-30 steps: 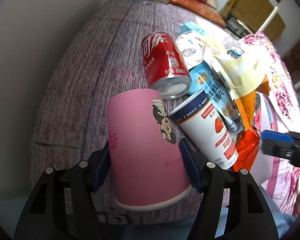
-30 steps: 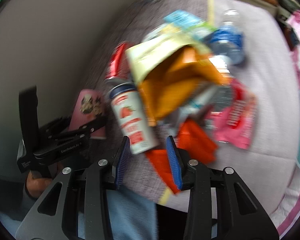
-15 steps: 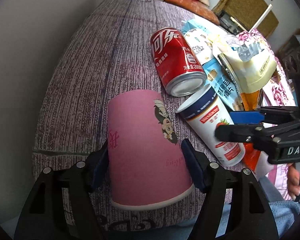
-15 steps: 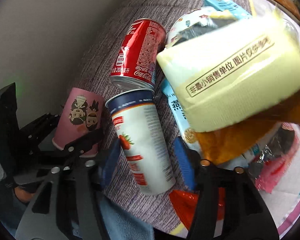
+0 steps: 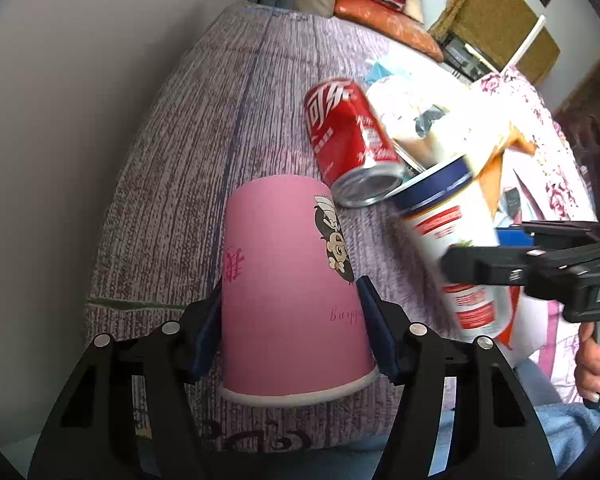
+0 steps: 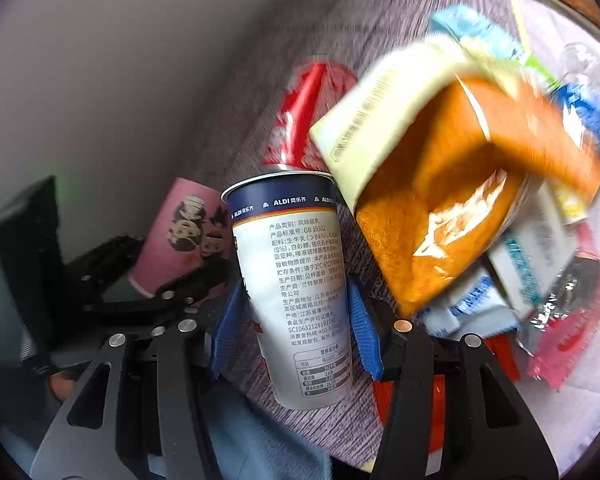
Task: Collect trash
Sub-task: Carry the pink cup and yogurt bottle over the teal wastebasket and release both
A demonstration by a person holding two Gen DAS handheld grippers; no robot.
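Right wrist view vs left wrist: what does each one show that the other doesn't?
Right wrist only: the yogurt cup's printed ingredient panel with the right gripper's blue pads on both its sides, the orange-and-cream bag up close, and the red wrapper.

Left wrist only: the left gripper clamped on the pink cup, cushions at the far end, the bare purple cloth.

Both: pink cup, yogurt cup, red can.
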